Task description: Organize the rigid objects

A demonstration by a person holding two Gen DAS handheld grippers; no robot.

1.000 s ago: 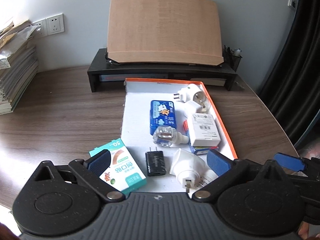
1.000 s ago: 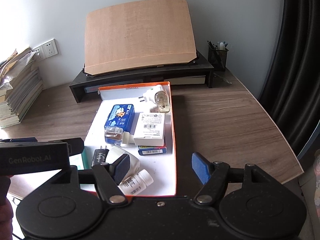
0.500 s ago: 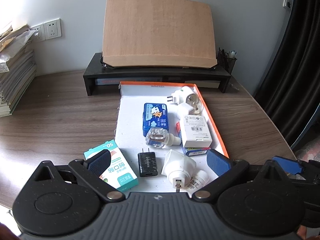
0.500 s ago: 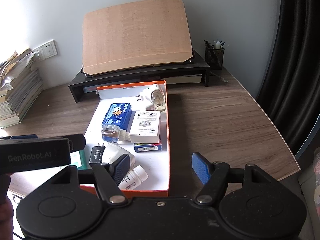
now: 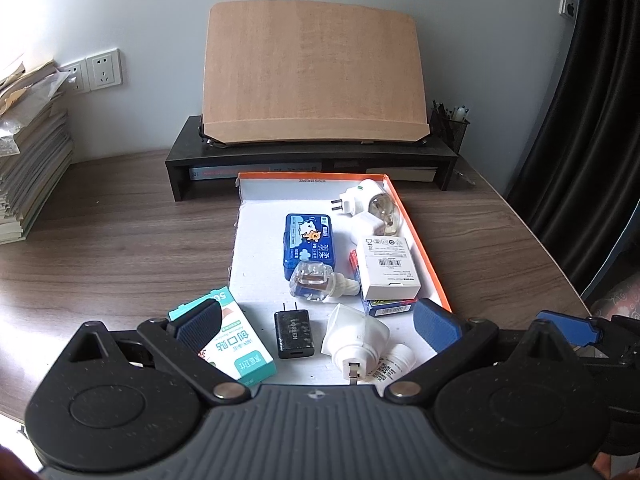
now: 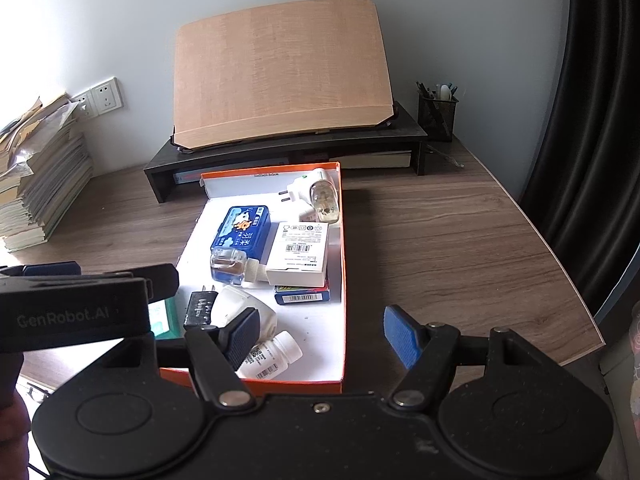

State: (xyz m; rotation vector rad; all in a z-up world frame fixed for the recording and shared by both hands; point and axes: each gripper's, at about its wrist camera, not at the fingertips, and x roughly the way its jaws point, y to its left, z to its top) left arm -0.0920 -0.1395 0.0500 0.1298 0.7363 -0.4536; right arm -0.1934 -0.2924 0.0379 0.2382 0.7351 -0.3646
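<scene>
I hold both grippers open and empty above the near end of the box (image 6: pixel 338 276), so I can choose. The left gripper (image 5: pixel 316 322) is over the black charger (image 5: pixel 294 334); the right gripper (image 6: pixel 320 336) is over the box's right wall.

- Bare desk (image 6: pixel 460 248) lies open right of the orange-rimmed box (image 6: pixel 343 280) — clear passage.
- Behind the box, a black riser (image 6: pixel 288 148) blocks the way.
- Far left of the box — a paper stack (image 6: pixel 36 184).

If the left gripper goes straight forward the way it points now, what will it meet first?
Probably the black charger, lying in the orange box almost midway between the open fingers of the left gripper. The white plug adapter beside it is nearly as close, so depth leaves some doubt.
</scene>
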